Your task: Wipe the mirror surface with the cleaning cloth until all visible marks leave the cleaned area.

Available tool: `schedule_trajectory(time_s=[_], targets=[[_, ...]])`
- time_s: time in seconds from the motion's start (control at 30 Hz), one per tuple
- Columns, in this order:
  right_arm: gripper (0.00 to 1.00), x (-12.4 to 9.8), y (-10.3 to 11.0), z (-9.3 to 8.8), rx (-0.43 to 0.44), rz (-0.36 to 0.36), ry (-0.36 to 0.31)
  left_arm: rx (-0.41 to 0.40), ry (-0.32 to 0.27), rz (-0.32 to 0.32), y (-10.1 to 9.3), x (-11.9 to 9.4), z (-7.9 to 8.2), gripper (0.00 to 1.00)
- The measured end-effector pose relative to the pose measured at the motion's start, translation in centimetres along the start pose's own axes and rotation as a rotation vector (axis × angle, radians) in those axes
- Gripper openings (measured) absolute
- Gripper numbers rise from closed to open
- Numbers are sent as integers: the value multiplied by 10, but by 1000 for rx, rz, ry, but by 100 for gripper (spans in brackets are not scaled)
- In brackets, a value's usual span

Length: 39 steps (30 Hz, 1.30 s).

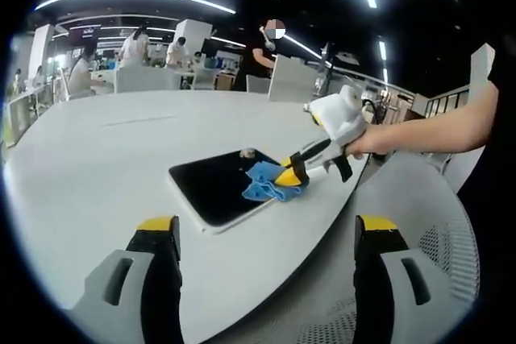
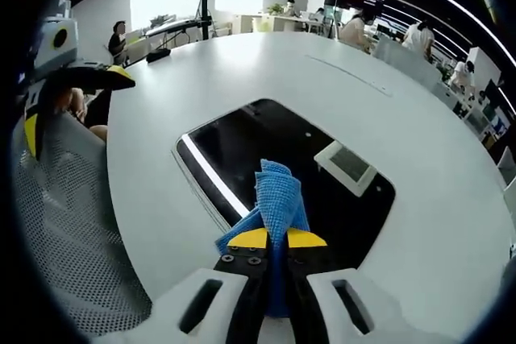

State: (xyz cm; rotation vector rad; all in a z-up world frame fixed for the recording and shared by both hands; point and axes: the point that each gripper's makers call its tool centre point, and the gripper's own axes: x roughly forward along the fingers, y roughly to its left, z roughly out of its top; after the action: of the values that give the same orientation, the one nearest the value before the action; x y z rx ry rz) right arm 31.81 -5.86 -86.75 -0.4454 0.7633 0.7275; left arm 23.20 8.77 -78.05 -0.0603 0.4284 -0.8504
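Observation:
A dark rectangular mirror (image 1: pixel 211 185) (image 2: pixel 266 138) lies flat on the white table (image 1: pixel 105 159) (image 2: pixel 419 118), reflecting ceiling lights. My right gripper (image 2: pixel 277 238) (image 1: pixel 292 173) is shut on a blue cleaning cloth (image 2: pixel 278 195) (image 1: pixel 268 183), which rests on the mirror's near edge. In the left gripper view a hand (image 1: pixel 367 144) holds that gripper from the right. My left gripper (image 1: pixel 268 227) stands open above the table's near edge, short of the mirror, with nothing between its jaws. It also enters the right gripper view at the far left (image 2: pixel 76 78).
A grey mesh chair (image 1: pixel 435 223) (image 2: pixel 72 231) stands beside the table's curved edge. Several people sit or stand at desks far behind (image 1: pixel 137 46) (image 2: pixel 355 26). White chairs (image 1: pixel 290 78) line the far side of the table.

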Motion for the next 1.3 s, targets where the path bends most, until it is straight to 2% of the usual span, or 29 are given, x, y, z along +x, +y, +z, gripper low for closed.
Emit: schedule_trajectory(time_s=[0.27,0.8,1.3], targets=[[0,0,0,0,-9,9,2,-5,3,4,0,0,-1,88],[0,0,-2,-1,-3,-3,-36,-1,6,5,0,1,-2,88],[0,-15,-23,-23,30,-33,-12,0,-4,8,0,0,0,88]])
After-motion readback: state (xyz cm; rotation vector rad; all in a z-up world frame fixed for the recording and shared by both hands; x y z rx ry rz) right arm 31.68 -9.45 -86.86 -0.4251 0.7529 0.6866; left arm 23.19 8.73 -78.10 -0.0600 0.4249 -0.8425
